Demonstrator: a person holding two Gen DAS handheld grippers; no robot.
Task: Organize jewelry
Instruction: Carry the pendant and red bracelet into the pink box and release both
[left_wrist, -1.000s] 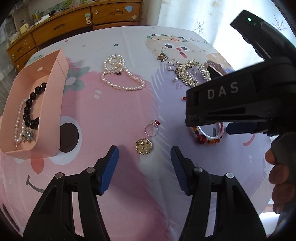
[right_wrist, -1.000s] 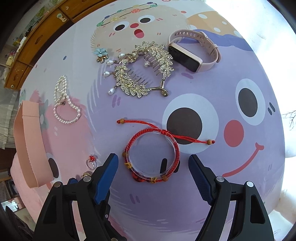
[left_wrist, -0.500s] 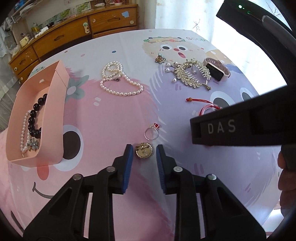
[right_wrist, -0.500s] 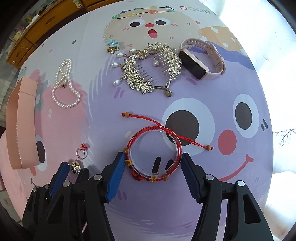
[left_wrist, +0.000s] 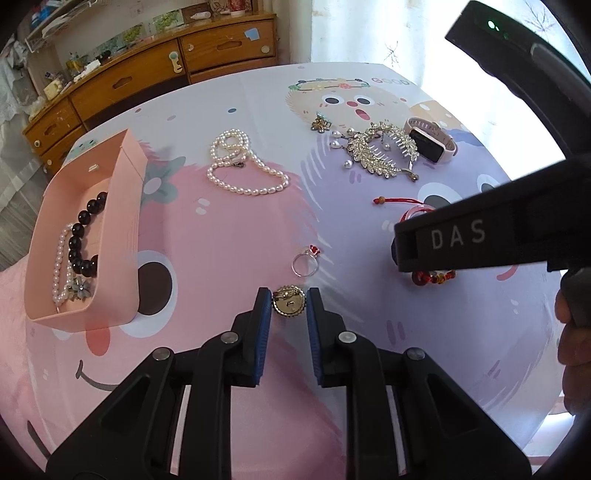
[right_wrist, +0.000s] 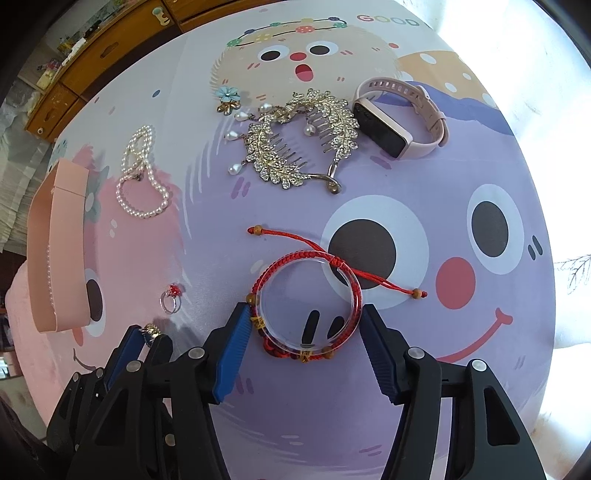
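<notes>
From the left wrist view, the right hand-held gripper's black body (left_wrist: 491, 236) blocks most of the red cord bracelet (left_wrist: 432, 275), leaving only a knotted end and a bit of red loop showing, and the person's fingers are cut off at the right edge. The left hand-held gripper (left_wrist: 289, 301) has closed right down from the wide spread of a second ago, its blue pads now narrow and hugging the small gold brooch (left_wrist: 289, 302) on the table (left_wrist: 229, 236); whether the pads actually press it is hard to say. Over on the right wrist view, the right hand-held gripper (right_wrist: 304, 332) has narrowed as well, its fingers now bracketing the red cord bracelet (right_wrist: 306, 295) with its clear inner bangle, pads beside the rim but contact unclear. The brooch is round, gold, scalloped at the edge, lying flat with its pin side up. Just beyond it sits a silver ring (left_wrist: 304, 260) with a red stone. The pink box (left_wrist: 118, 236) at left holds black beads and a pearl strand. A pearl necklace (left_wrist: 240, 166), a gold leaf hair comb (right_wrist: 295, 147) and a pink smartwatch (right_wrist: 399, 118) lie farther off.
</notes>
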